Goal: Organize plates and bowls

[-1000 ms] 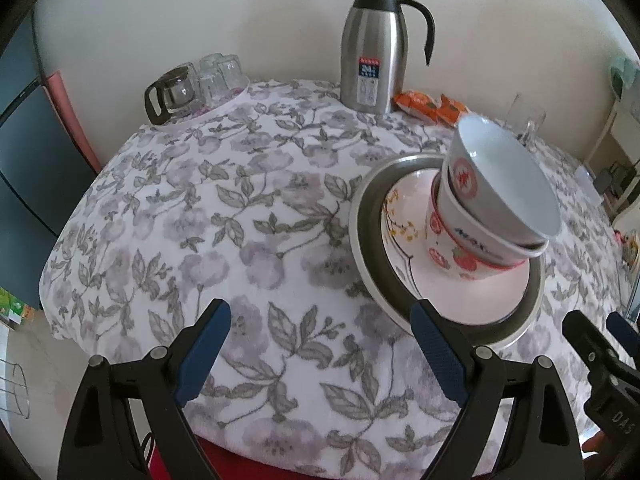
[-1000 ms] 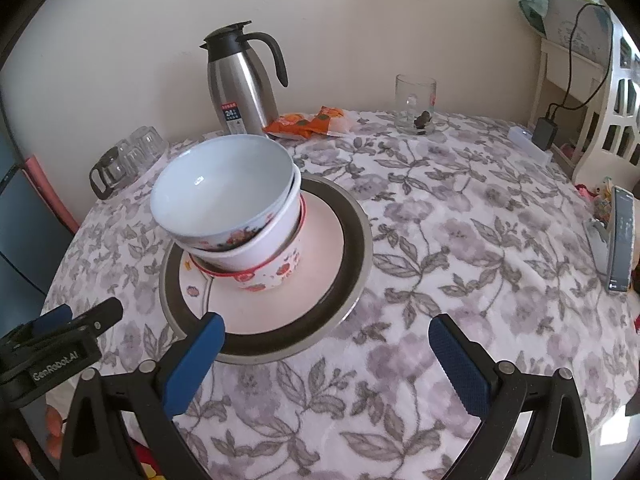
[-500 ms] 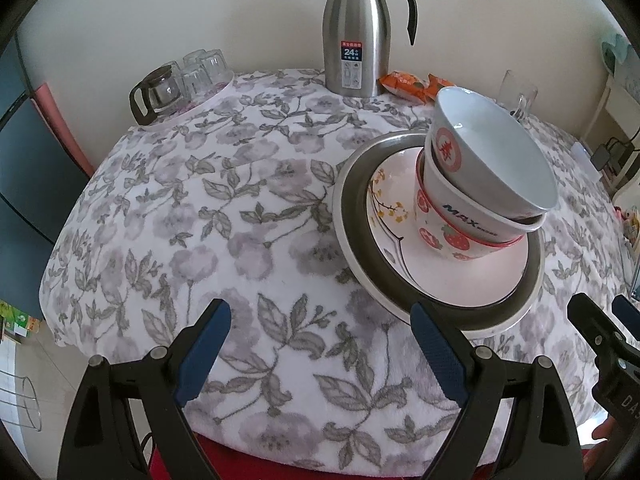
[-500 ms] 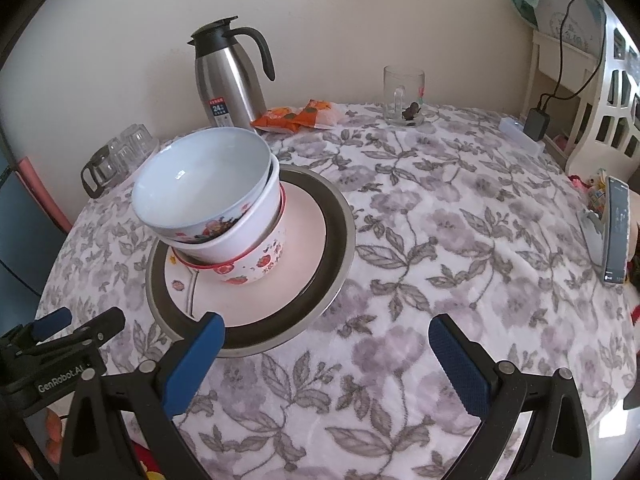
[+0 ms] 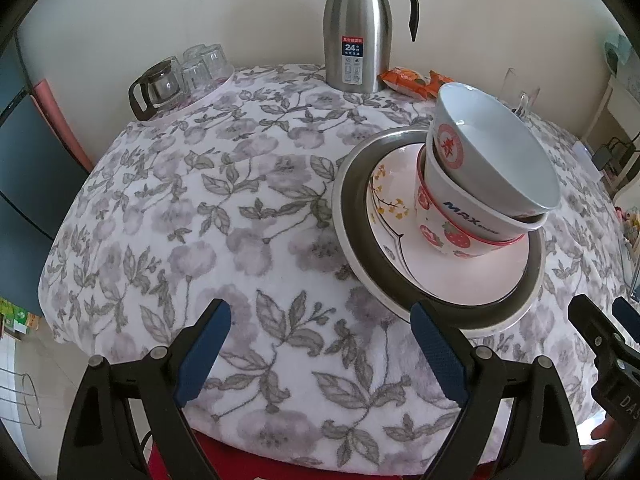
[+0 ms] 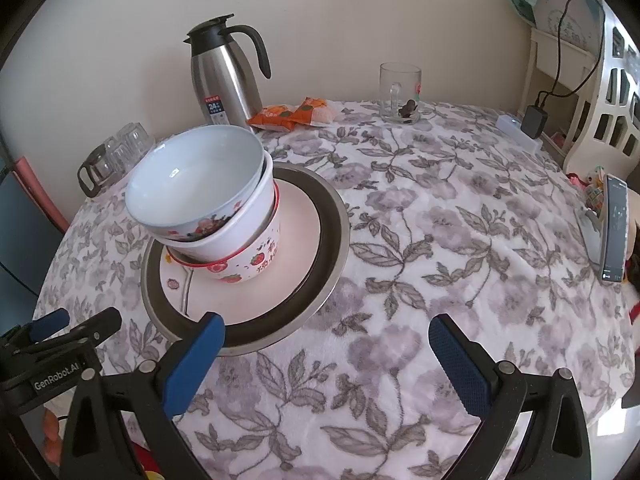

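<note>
Three nested bowls stand tilted on a pink plate (image 5: 472,276) (image 6: 296,240), which lies in a dark steel-rimmed plate (image 5: 352,240) (image 6: 332,240) on the floral tablecloth. The top bowl (image 5: 496,152) (image 6: 196,176) is white inside; the lowest bowl (image 5: 444,236) (image 6: 256,264) has strawberry prints. My left gripper (image 5: 324,352) is open and empty, just in front of the plates' left edge. My right gripper (image 6: 328,360) is open and empty, in front of the plates' right edge. Each gripper shows at the edge of the other's view.
A steel thermos jug (image 5: 356,36) (image 6: 224,80) stands at the back with orange snack packets (image 6: 296,114) beside it. A glass mug (image 6: 400,92) is at the back right. A glass teapot and cups (image 5: 176,80) sit at the back left. A phone (image 6: 614,228) lies at the right edge.
Both grippers have drawn back and risen slightly from the plate stack; the stack sits a little farther off in both views. Both stay open. The dishes have not moved.
</note>
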Available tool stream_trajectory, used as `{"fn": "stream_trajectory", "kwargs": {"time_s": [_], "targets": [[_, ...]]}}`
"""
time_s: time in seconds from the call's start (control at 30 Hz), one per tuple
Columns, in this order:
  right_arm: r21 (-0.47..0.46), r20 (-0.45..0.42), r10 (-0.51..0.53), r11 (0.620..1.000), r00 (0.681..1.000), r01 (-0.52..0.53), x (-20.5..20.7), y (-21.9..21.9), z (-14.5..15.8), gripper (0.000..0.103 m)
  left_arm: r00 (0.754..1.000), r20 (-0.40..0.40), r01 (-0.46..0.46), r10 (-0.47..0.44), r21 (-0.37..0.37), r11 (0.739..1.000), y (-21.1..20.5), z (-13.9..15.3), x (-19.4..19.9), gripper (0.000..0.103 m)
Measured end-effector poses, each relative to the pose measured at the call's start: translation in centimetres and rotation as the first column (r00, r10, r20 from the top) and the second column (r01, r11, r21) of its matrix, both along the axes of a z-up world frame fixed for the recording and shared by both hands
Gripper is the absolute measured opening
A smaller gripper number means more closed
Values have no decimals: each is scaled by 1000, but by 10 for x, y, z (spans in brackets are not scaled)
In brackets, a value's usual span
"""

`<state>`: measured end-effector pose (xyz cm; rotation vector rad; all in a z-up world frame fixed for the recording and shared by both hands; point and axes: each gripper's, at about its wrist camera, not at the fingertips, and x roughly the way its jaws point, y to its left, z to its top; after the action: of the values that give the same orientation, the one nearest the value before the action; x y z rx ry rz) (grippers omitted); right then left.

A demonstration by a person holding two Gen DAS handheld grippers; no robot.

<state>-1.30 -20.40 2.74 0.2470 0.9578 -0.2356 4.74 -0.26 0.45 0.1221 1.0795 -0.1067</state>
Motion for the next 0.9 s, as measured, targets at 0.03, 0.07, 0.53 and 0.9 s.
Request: {"fn": "stream_trajectory", "kwargs": {"time_s": [0.03, 0.07, 0.53, 0.9], "targets": [[-1, -1, 1, 1000, 1000, -1, 0, 0, 0, 103, 1000, 0, 0, 0, -2, 1000, 0, 0, 0, 92], [-1, 0, 1, 1000, 1000, -1, 0, 0, 0, 103, 1000, -1, -2, 2, -5, 1000, 1, 0, 0, 92], [-5, -10, 9, 1000, 1000, -9, 0, 1, -2, 103, 1000, -2, -16, 16, -2, 1000, 2, 0, 1, 92], [-6, -12, 10, 1000, 1000, -10, 0, 1, -3, 103, 1000, -7, -28, 28, -2, 1000, 2, -1, 1, 92]]}}
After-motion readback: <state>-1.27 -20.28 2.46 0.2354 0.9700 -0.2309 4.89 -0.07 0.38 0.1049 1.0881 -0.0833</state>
